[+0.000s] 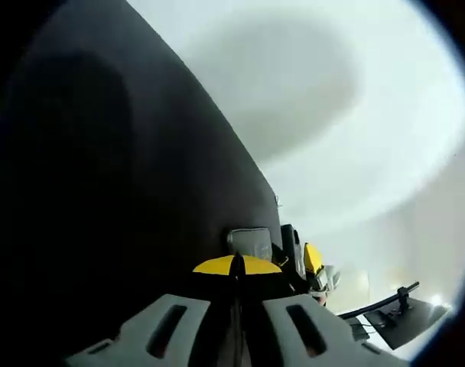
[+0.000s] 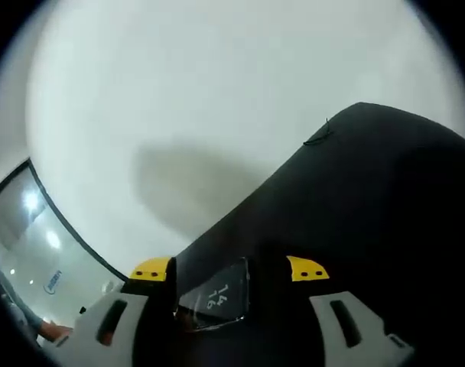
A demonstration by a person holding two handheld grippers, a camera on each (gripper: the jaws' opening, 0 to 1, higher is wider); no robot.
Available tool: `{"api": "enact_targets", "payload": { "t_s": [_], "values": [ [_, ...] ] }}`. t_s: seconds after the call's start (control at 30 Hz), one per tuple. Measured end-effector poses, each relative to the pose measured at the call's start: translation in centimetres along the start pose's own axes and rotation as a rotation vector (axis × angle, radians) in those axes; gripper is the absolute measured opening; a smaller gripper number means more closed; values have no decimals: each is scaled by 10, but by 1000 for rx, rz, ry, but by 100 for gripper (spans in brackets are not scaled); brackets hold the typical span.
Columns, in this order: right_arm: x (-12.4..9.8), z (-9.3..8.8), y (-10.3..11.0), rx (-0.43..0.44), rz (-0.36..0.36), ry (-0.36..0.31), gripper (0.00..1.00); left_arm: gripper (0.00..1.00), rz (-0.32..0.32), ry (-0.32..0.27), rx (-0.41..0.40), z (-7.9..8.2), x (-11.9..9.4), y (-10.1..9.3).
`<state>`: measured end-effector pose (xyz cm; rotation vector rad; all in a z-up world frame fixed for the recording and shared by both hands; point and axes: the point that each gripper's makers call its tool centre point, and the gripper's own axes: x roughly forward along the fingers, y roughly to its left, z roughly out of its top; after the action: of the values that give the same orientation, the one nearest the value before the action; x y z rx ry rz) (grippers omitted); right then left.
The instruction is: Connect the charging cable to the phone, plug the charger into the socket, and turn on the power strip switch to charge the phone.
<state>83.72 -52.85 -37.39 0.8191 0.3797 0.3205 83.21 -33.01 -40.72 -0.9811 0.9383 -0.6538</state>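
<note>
In the right gripper view my right gripper [image 2: 229, 271] stands open, its yellow-tipped jaws wide apart. A black phone [image 2: 213, 300] with a lit screen showing digits lies low between them. Its left edge is near the left jaw, and a dark gap remains on its right side. Whether a jaw touches it is unclear. In the left gripper view my left gripper [image 1: 236, 266] is shut, its yellow tips meeting with only a thin dark line between them. Just beyond it is a pale grey block [image 1: 250, 241], and the other gripper's yellow tip [image 1: 312, 258] is to the right.
A black table surface [image 1: 125, 191] slants across the left gripper view and rises at the right of the right gripper view [image 2: 370, 199]. A white wall [image 1: 347, 92] lies behind. A dark stand with a rod [image 1: 401, 302] is at the lower right.
</note>
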Motion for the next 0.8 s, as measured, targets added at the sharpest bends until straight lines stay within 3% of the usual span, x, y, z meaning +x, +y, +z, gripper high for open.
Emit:
{"api": "enact_targets", "payload": {
  "t_s": [0.17, 0.3, 0.33, 0.4, 0.53, 0.63, 0.67, 0.73, 0.77, 0.8],
  "values": [
    [-1, 1, 0, 9, 4, -2, 55, 0, 98, 35, 134, -3, -4, 13],
    [-1, -1, 2, 9, 7, -2, 55, 0, 74, 61, 224, -7, -4, 8],
    [-1, 0, 1, 10, 8, -2, 55, 4, 79, 78, 247, -9, -5, 8],
    [-1, 0, 1, 14, 11, -3, 55, 13, 60, 79, 357, -8, -9, 2],
    [-1, 0, 2, 12, 16, -3, 55, 20, 75, 121, 612, -10, -19, 4],
    [-1, 1, 1, 13, 19, -4, 55, 39, 0, 132, 818, -15, -24, -8],
    [-1, 4, -2, 13, 20, -3, 55, 46, 5, 143, 860, -14, -24, -7],
    [-1, 3, -1, 11, 22, -2, 55, 50, -38, 169, 980, -12, -26, -10],
    [-1, 3, -1, 10, 23, -2, 55, 54, -38, 161, 1000, -10, -27, -10],
    [-1, 2, 0, 9, 24, -2, 55, 56, -93, 172, 1081, -10, -28, -15]
  ]
}}
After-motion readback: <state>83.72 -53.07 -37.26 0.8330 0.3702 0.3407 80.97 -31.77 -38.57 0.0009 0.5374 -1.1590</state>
